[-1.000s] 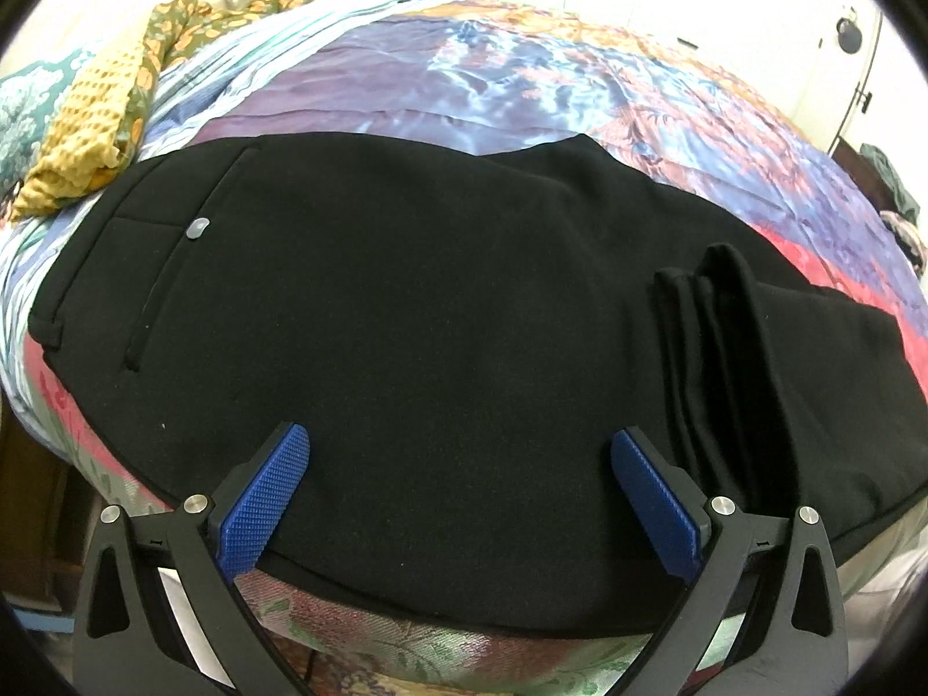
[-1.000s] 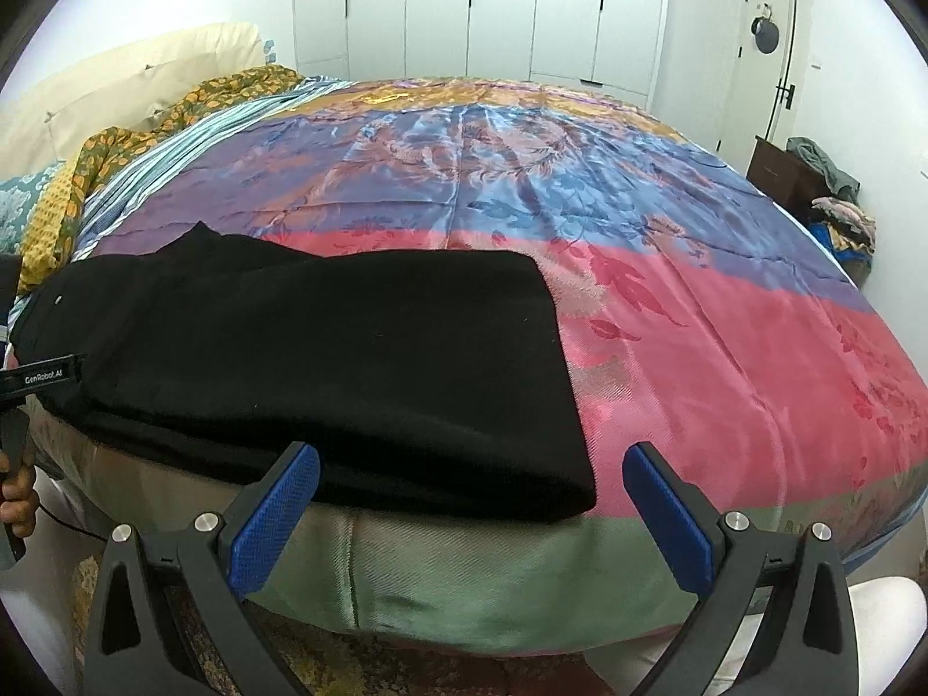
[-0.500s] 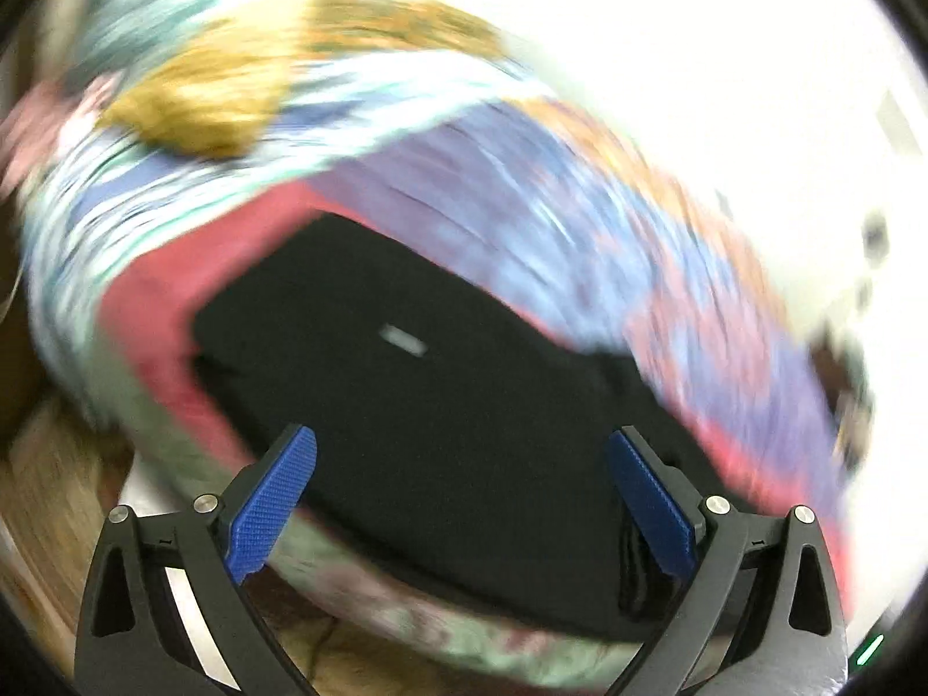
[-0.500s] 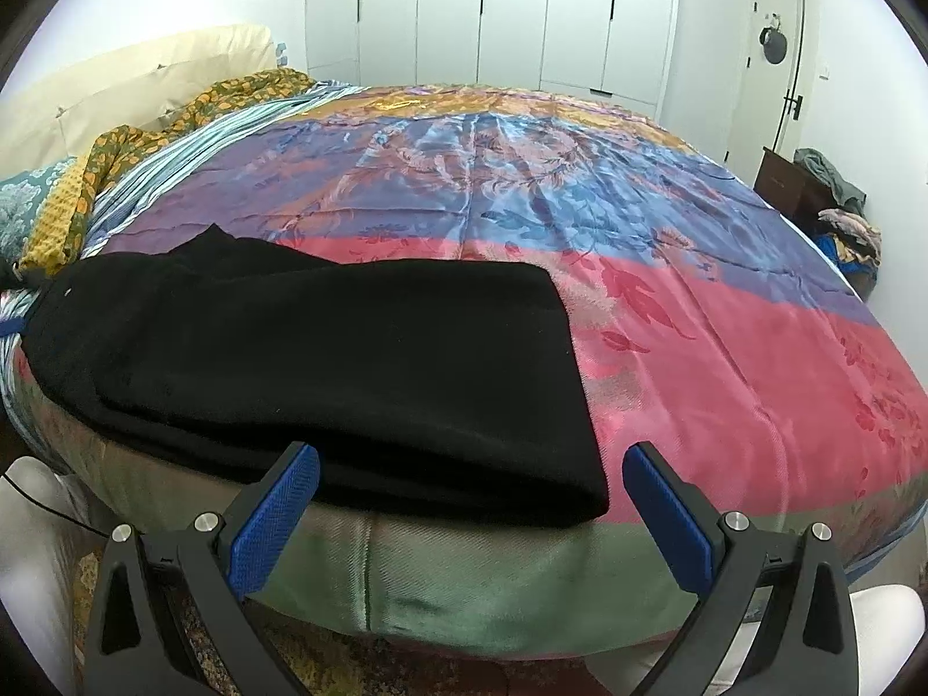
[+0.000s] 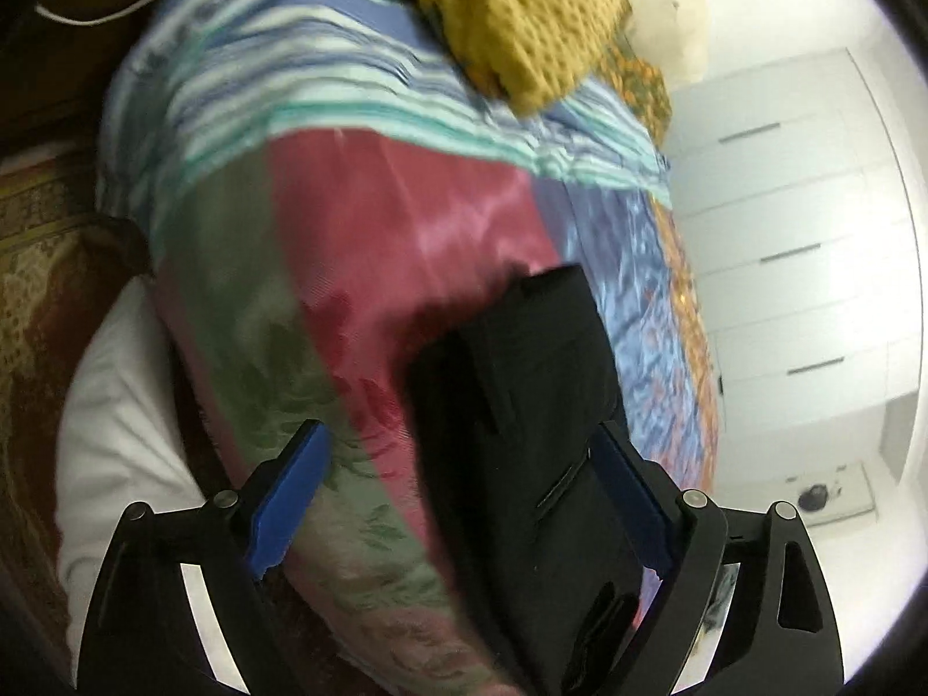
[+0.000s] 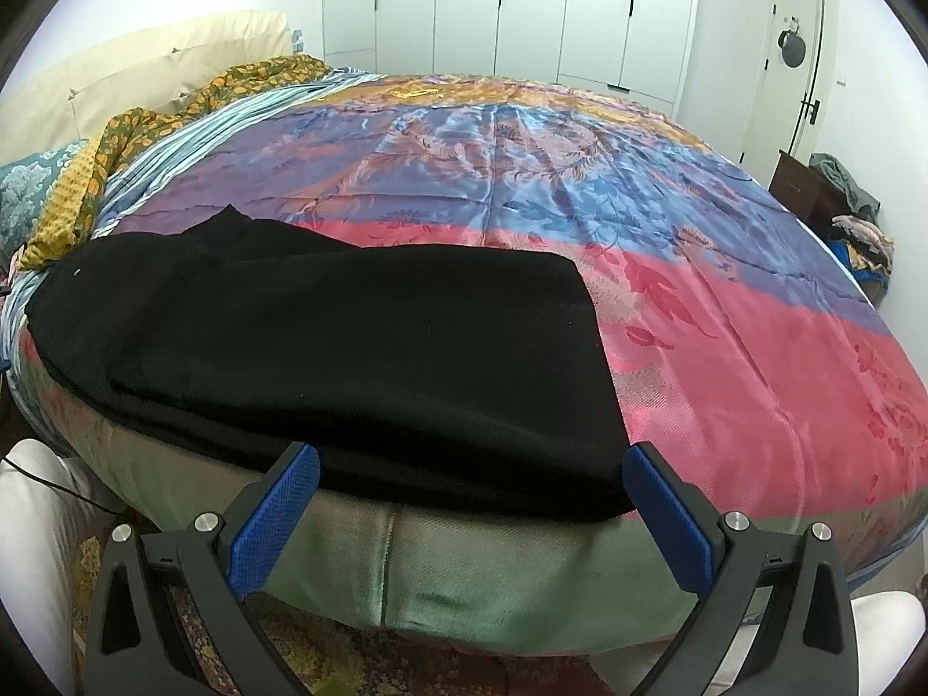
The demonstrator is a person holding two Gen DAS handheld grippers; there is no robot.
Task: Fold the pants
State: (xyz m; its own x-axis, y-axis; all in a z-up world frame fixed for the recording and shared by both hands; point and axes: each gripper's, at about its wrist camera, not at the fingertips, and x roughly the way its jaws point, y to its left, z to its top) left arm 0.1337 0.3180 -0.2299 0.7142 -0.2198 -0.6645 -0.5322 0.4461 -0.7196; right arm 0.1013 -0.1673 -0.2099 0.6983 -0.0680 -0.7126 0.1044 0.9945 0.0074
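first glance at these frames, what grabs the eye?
The black pants, folded into a long slab, lie along the near edge of the bed, stark against the glossy bedspread banded in pink, blue and purple. In front, the right gripper hangs open just short of the pants' near edge. The left wrist view is rolled sideways: the left gripper is closing there, with the pants' end between its blue pads, not yet pinched.

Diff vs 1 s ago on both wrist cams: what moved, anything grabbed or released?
The left claw rolled hard and swung toward the waistband end of the black pants; its view now runs along the bed edge. Its jaws are closing, with pants edge between them, nothing gripped yet. Nothing was taken or let go. The right claw stayed put, open at the folded end; the pants lie as before.
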